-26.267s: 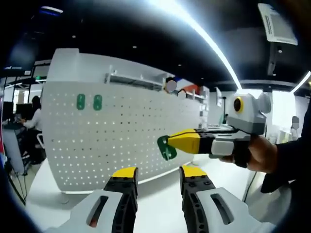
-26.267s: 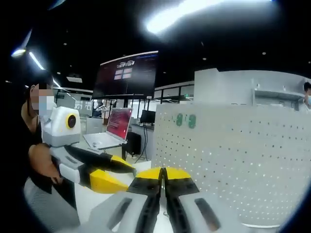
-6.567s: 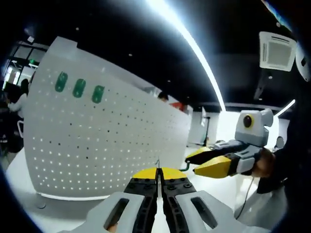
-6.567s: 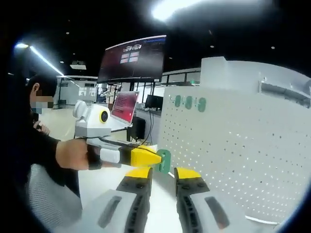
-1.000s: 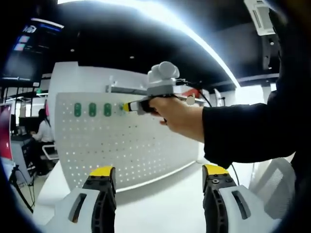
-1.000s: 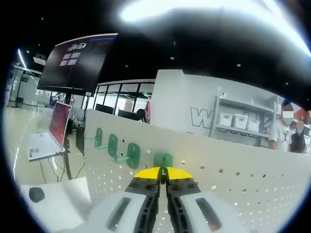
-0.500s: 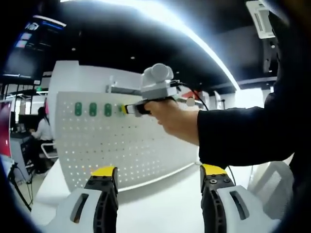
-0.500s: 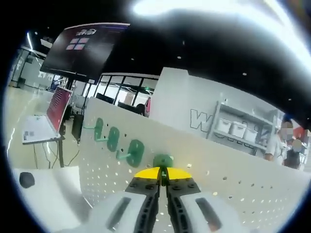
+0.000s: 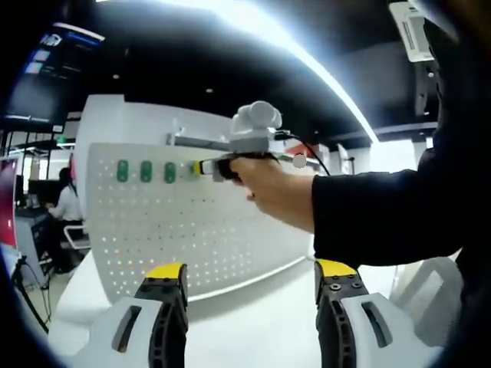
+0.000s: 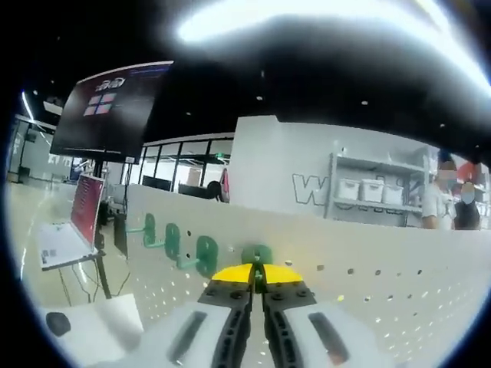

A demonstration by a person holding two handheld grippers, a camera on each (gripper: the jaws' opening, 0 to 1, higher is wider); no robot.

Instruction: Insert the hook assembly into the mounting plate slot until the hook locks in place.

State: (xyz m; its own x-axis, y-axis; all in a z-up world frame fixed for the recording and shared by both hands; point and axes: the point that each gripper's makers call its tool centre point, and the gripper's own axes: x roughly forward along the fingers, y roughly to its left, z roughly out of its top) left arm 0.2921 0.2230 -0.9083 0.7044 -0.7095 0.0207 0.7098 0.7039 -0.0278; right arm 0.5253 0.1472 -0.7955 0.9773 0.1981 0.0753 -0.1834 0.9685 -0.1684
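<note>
Pegboard: white perforated mounting plate (image 9: 230, 230) stands upright on the white worktop (image 9: 253, 322); in the right gripper view it runs across the lower half (image 10: 399, 299).
Mounted hooks: three green hook plates (image 9: 146, 172) sit in a row near the top left of the pegboard; in the right gripper view they show as three green plates with prongs sticking out (image 10: 173, 243), side by side.
Hook in hand: a fourth green hook assembly (image 10: 257, 255) sits at the tip of the right gripper, against the pegboard's top row, just beside the third mounted hook; whether it is fully seated cannot be told.
Right gripper: its yellow-tipped jaws are pressed together on the green hook (image 10: 257, 274); in the left gripper view it is held by a hand (image 9: 280, 188) up at the pegboard's top row (image 9: 201, 167), next to the three hooks.
Left gripper: jaws spread wide with nothing between them (image 9: 251, 274), hanging low over the worktop in front of the pegboard, well apart from the hooks.
Person: a dark sleeve (image 9: 391, 207) reaches in from the right of the left gripper view.
Surroundings: a laptop (image 10: 73, 222) and a large dark screen (image 10: 115, 107) lie to the left in the right gripper view; shelves with white bins (image 10: 372, 192) stand behind the pegboard.
</note>
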